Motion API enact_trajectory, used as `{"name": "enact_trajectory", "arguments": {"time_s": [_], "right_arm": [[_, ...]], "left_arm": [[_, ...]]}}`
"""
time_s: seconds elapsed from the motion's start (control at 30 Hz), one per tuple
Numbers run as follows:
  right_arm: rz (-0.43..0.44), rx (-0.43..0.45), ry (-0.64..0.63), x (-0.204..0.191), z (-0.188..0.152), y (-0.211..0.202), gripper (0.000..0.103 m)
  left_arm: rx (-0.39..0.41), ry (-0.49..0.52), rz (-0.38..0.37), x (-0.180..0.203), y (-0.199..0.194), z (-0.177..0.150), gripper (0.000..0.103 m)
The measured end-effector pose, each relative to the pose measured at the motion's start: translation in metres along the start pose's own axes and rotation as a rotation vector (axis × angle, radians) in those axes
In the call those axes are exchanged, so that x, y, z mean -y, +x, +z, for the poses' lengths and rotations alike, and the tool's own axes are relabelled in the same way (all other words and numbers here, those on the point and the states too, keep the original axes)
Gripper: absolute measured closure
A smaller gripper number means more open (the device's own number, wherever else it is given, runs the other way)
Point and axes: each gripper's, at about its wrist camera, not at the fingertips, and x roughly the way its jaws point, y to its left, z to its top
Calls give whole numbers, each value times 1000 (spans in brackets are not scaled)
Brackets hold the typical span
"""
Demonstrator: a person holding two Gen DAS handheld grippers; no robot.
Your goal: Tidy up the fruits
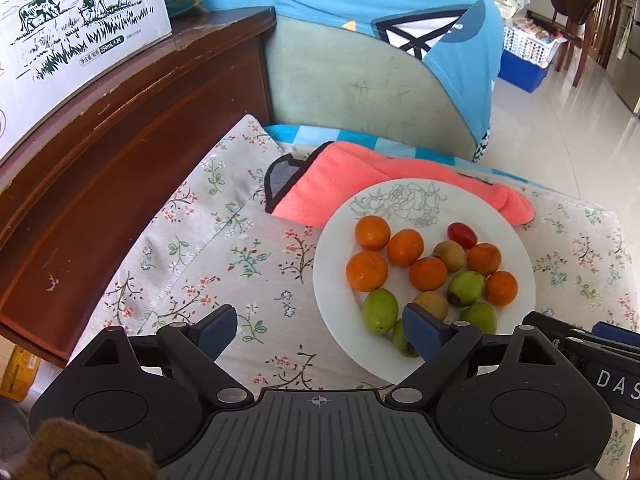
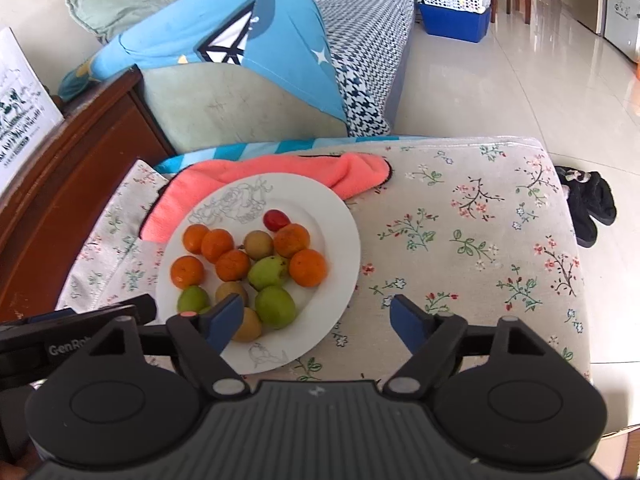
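**Both grippers spread above the fruit plate**

The left gripper (image 1: 322, 330) hangs with its jaws spread wide and nothing between them; its right fingertip (image 1: 420, 330) overlaps the near rim of the white plate (image 1: 332, 280), while the other fingertip sits over the flowered tablecloth (image 1: 200, 248). The right gripper (image 2: 320, 320) is likewise spread and empty, its left fingertip (image 2: 224, 318) over the plate's near fruits and its other fingertip over bare cloth to the plate's right.

Just ahead of the fingertips lie green jujubes (image 2: 275, 306) and brownish longans (image 2: 231, 293). Beyond them sit small oranges (image 2: 308, 267) in a loose cluster, some touching one another. A single cherry tomato (image 2: 276, 219) lies farthest from the grippers, near the rose drawing on the plate.

Past the plate, its far rim rests on a pink towel (image 2: 280, 168). Further on stands a sofa draped in a blue blanket (image 2: 224, 40). To the left of the left gripper is a wooden cabinet (image 1: 120, 128) bearing a milk carton box (image 1: 72, 20).
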Motion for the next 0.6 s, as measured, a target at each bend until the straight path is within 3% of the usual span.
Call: {"name": "enact_trajectory", "arguments": {"time_s": [0.6], "right_arm": [[-93, -17, -45, -8, 4, 17, 15]], "left_arm": [[-27, 20, 75, 11, 13, -1, 12]]}}
